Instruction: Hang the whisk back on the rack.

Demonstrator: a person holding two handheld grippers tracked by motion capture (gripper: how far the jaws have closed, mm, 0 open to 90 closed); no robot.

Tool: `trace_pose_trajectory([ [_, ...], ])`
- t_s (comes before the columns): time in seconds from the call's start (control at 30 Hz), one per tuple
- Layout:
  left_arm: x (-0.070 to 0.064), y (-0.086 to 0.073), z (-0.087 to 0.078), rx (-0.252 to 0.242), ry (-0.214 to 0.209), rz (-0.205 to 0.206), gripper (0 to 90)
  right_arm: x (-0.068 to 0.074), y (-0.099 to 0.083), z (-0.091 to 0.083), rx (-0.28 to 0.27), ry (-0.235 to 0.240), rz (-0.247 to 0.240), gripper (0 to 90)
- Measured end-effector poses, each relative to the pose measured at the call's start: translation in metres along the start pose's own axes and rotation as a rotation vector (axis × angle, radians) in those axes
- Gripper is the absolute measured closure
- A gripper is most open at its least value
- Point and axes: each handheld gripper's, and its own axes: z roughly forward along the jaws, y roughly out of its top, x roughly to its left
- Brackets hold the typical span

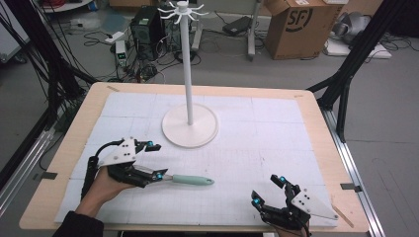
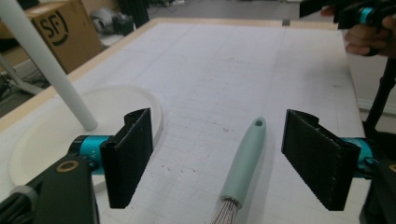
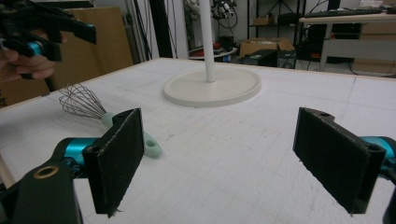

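Two grippers are on the table in the high view. The left gripper (image 1: 157,160) sits at the near left, held by a hand (image 1: 101,190), its jaws spread wide above and below a whisk (image 1: 185,180). The whisk lies flat on the white gridded mat (image 1: 257,143), its mint-green handle pointing right; its wire end is hidden under the gripper. The right gripper (image 1: 269,190) sits at the near right corner, jaws apart, holding nothing. A white hook stand (image 1: 189,74) rises upright from its round base beyond the whisk, near the mat's far middle. A cardboard box (image 1: 296,27) stands on the floor behind the table.

In the left gripper view, the jaws stand well apart with the whisk (image 2: 245,163) lying between them, touching neither pad. The handle's holed tip points away from the camera; the wires begin at the bottom edge. The stand's base (image 2: 140,100) lies just beside the left-hand jaw.

In the right gripper view, the jaws are wide apart over bare mat. The whisk (image 3: 100,114) lies at the left, partly behind the left-hand jaw, wires toward the other gripper (image 3: 42,30). The stand (image 3: 212,84) is farther off, centred.
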Motion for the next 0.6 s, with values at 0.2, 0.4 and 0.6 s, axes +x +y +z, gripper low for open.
trace_pose_trajectory([
  [0.2,0.001,-0.003,0.025,0.086,-0.068,0.034,28.3,0.000,0.000,0.001,0.000,0.006,0.002,15.6],
  [0.4,-0.003,-0.006,0.038,0.172,-0.122,0.054,31.9,0.001,0.001,0.003,0.001,0.017,0.001,15.6],
  [0.6,-0.008,0.005,0.053,0.228,-0.168,0.083,33.3,0.001,0.001,0.006,0.000,0.024,-0.002,15.6],
])
